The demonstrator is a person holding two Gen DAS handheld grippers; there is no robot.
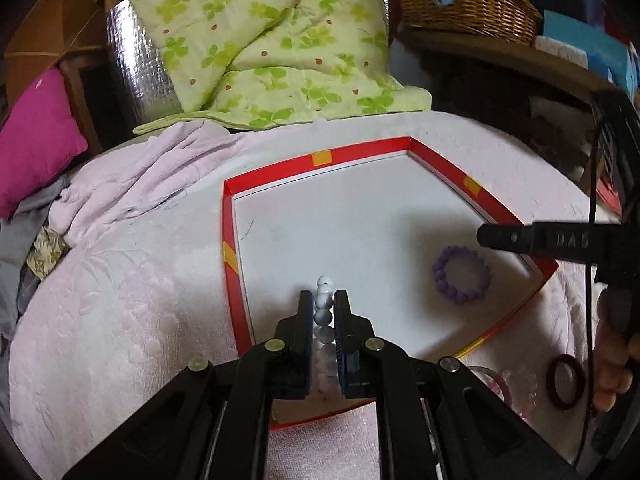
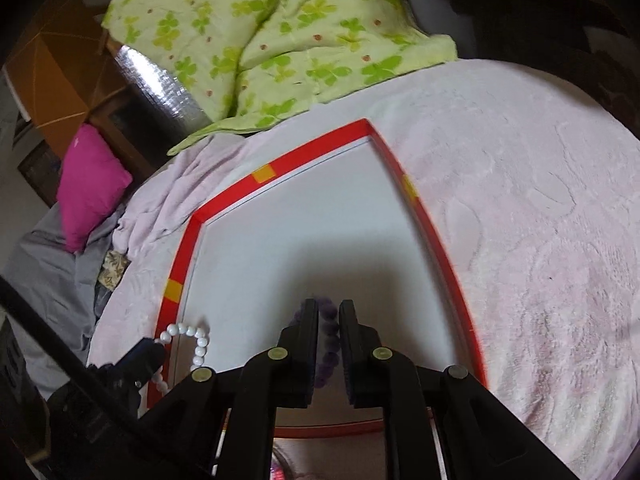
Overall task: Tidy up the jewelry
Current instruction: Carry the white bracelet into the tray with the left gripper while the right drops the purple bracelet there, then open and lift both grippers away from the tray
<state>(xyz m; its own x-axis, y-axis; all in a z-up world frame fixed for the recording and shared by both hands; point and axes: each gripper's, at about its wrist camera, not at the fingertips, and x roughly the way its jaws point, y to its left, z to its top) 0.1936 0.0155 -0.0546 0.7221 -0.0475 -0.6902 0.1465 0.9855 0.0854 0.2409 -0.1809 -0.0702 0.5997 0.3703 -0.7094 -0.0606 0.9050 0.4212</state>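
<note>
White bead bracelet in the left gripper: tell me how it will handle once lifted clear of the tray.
The white round-bead bracelet will probably hang floppy: its loop already droops over the red-rimmed tray. The glossy beads may slip between the left gripper fingers. Released, it should slump rather than roll far.

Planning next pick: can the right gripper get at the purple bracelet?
Likely yes. Purple bracelet lies loose in the red tray, right gripper above it, nothing between; left gripper, shut on the white beads, sits aside.

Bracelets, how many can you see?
3, maybe more hidden: white bead bracelet in the left tongs, purple bracelet lying in the red tray, dark ring bracelet on the blanket.
</note>
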